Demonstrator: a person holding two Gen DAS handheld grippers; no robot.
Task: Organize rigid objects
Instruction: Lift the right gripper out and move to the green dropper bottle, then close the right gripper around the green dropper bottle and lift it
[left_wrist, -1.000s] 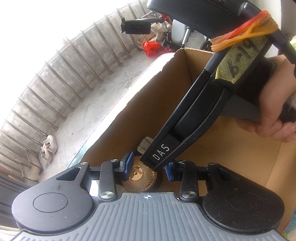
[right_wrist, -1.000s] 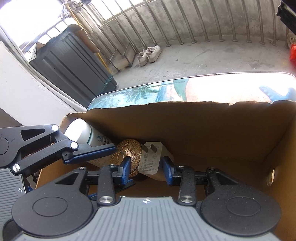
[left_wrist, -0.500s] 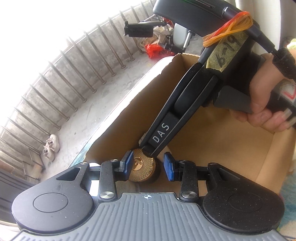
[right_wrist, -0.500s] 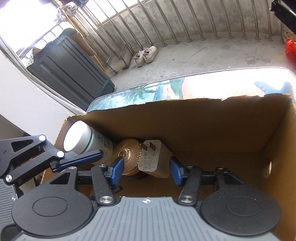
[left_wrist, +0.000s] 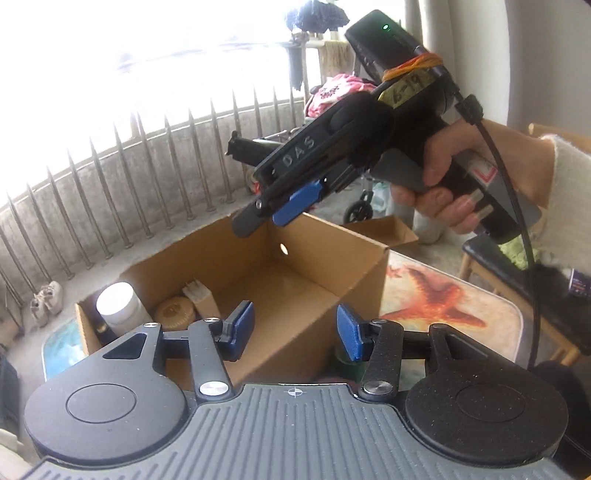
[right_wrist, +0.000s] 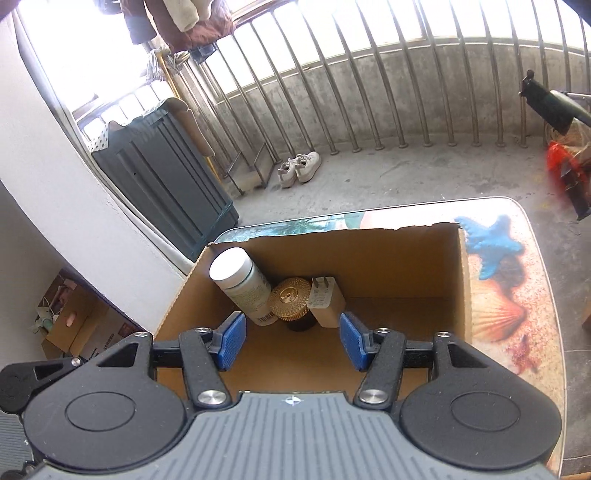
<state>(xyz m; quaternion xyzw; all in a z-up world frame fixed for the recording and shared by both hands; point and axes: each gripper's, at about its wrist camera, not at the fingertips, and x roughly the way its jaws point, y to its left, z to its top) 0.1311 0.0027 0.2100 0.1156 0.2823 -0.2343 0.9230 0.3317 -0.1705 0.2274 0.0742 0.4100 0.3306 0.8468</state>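
Both the left gripper (left_wrist: 291, 334) and the right gripper (right_wrist: 291, 339), jaws just widened and holding nothing, hung above the cardboard box (right_wrist: 388, 254), in whose left corner the white bottle (right_wrist: 240, 284), gold-lidded jar (right_wrist: 290, 299) and charger plug (right_wrist: 325, 299) stood bunched, their bases hidden.

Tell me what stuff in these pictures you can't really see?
- Gold-lidded jar: its lower body is in shadow in the right wrist view.
- White bottle: label print too small to read.
- Green thing: left wrist view, hidden behind the cardboard box and the left gripper.
- Table: cut off by the right edge.
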